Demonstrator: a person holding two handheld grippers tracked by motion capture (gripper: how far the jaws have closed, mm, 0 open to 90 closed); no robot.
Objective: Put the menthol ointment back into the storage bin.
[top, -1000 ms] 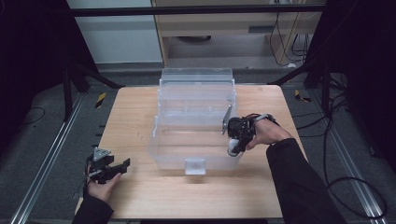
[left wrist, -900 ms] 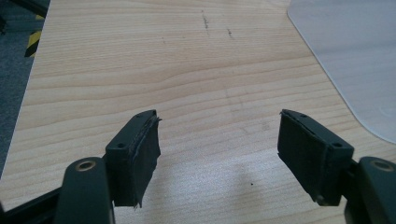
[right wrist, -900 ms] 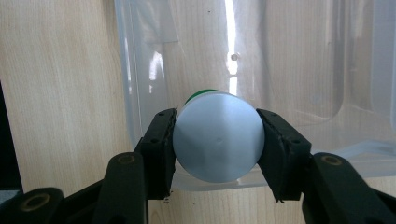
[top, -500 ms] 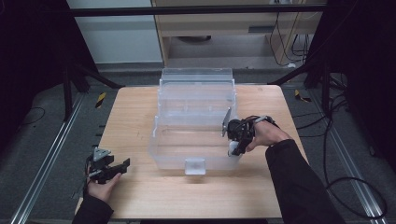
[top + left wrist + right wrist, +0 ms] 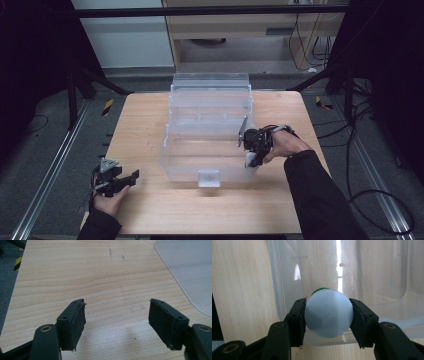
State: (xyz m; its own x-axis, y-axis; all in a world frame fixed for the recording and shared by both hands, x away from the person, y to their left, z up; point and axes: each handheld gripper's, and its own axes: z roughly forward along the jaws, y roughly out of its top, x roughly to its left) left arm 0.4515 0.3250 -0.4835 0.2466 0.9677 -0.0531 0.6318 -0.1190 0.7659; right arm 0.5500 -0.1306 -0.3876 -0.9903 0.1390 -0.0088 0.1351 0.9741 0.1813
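Right hand-held gripper clamped on a round white plastic container with green band, held over the near right corner of a clear plastic storage bin, left hand-held gripper spread wide above the light wooden table

White bottle, clear bin
Bottle's far end green; pale wood-grain table; black right gripper
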